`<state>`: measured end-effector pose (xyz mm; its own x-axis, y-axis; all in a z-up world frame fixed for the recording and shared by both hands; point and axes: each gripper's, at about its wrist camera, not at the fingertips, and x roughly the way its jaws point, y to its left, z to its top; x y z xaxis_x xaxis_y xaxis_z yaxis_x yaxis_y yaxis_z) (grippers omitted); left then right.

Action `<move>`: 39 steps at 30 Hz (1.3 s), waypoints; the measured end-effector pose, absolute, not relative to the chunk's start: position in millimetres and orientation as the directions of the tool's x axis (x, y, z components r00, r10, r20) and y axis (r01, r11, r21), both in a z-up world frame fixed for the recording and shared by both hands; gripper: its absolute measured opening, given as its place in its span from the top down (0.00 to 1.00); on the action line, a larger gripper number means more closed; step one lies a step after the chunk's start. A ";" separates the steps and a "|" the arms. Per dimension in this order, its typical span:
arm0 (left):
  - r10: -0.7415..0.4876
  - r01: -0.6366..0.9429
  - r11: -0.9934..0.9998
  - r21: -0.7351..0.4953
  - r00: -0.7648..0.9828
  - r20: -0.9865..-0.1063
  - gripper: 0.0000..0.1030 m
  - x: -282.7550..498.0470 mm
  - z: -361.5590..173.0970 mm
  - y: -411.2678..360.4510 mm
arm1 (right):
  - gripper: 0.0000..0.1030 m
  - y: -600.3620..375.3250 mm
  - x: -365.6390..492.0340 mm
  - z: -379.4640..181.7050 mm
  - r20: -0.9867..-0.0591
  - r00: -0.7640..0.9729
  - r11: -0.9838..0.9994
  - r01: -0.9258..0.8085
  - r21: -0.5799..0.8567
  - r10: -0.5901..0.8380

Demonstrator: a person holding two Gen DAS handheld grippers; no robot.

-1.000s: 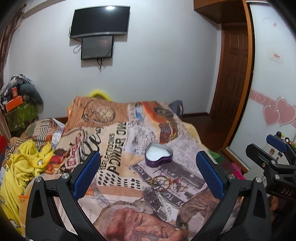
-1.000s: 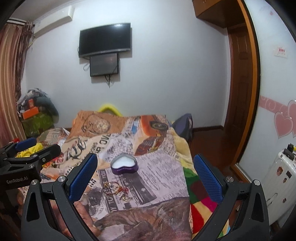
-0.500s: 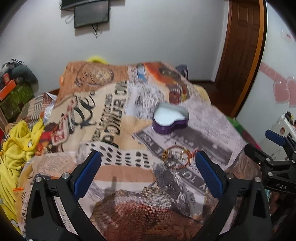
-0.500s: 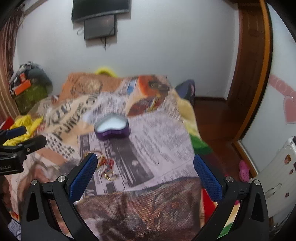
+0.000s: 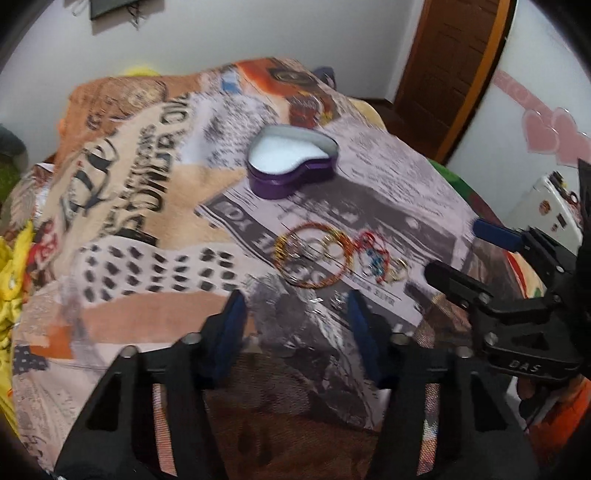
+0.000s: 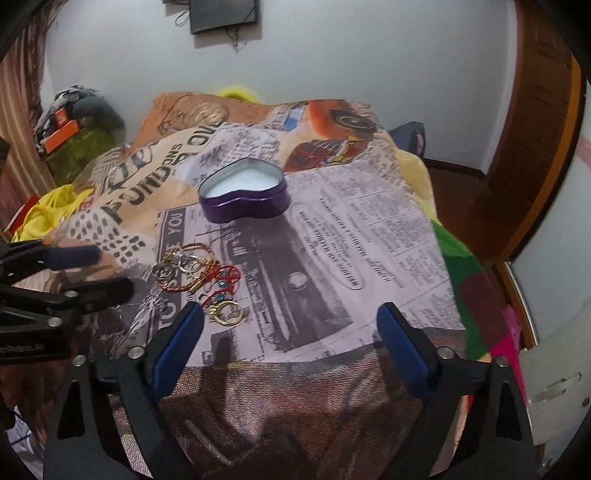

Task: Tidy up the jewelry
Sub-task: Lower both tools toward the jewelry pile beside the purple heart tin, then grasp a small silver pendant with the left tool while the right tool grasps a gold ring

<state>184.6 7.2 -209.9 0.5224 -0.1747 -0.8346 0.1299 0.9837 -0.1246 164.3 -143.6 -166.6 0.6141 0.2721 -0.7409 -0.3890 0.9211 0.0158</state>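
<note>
An open purple heart-shaped tin [image 5: 291, 166] [image 6: 245, 194] with a white lining sits on the printed blanket [image 5: 147, 229]. In front of it lies a jewelry pile [image 5: 314, 258] [image 6: 195, 269] of orange and gold bangles, red string bracelets [image 5: 373, 254] and a gold ring [image 6: 225, 312]. My left gripper [image 5: 295, 306] [image 6: 107, 273] hovers just short of the bangles. Its jaws are closing, with nothing gripped between them. My right gripper [image 6: 290, 325] [image 5: 461, 251] hangs to the right of the pile. Its jaws are wide but closing, over bare blanket.
A yellow cloth [image 6: 51, 206] lies at the bed's left side. The blanket drops off at the right toward a wooden floor and a brown door [image 5: 454, 74]. A white suitcase [image 6: 554, 387] stands at the lower right. A dark screen [image 6: 221, 14] hangs on the far wall.
Both grippers have come down toward the blanket and tilted downward, so tin and jewelry look nearer. The left jaws have narrowed a lot, the right ones slightly.
</note>
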 end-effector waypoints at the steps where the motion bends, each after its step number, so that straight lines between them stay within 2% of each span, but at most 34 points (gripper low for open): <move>1: -0.189 0.142 0.981 -0.134 0.519 -0.834 0.52 184.4 -211.3 6.2 | 0.19 -142.6 164.4 -167.5 -0.742 0.610 0.918 -0.396 0.019 0.278; 4: -0.238 0.181 0.969 -0.168 0.507 -0.828 0.63 183.7 -214.0 3.8 | 0.30 -137.7 166.0 -171.9 -0.753 0.578 0.899 -0.435 0.041 0.314; 9: -0.269 0.213 0.959 -0.187 0.476 -0.838 0.74 187.9 -222.8 -2.4 | 0.42 -128.3 171.1 -181.1 -0.771 0.538 0.880 -0.472 0.060 0.341; 10: -0.271 0.213 0.958 -0.190 0.472 -0.839 0.74 188.8 -224.5 -2.9 | 0.46 -126.9 172.1 -183.0 -0.774 0.530 0.876 -0.478 0.066 0.347; 17: -0.285 0.205 0.956 -0.211 0.471 -0.835 0.74 194.6 -230.2 -0.8 | 0.49 -112.4 170.6 -190.6 -0.787 0.505 0.850 -0.525 0.046 0.355; 20: -0.276 0.205 0.958 -0.200 0.478 -0.834 0.77 193.7 -231.2 -2.2 | 0.55 -108.3 170.1 -193.2 -0.789 0.500 0.843 -0.536 0.041 0.356; 24: -0.269 0.204 0.960 -0.192 0.483 -0.833 0.88 193.5 -233.1 -2.3 | 0.75 -106.0 170.7 -194.7 -0.790 0.489 0.835 -0.548 0.051 0.370; 25: -0.272 0.205 0.959 -0.195 0.482 -0.833 0.92 193.6 -233.2 -2.2 | 0.77 -105.3 169.7 -194.9 -0.789 0.489 0.832 -0.552 0.051 0.372; 27: -0.278 0.207 0.957 -0.200 0.482 -0.831 0.94 192.8 -231.9 -1.9 | 0.77 -104.5 168.0 -195.0 -0.784 0.499 0.832 -0.553 0.040 0.369; 28: -0.277 0.207 0.958 -0.199 0.482 -0.831 1.00 192.3 -231.5 -2.1 | 0.77 -104.5 167.4 -194.9 -0.783 0.502 0.833 -0.552 0.038 0.368; 39: -0.271 0.181 0.962 -0.205 0.517 -0.812 1.00 178.4 -215.7 4.4 | 0.77 -109.6 157.7 -181.3 -0.774 0.510 0.846 -0.530 0.060 0.375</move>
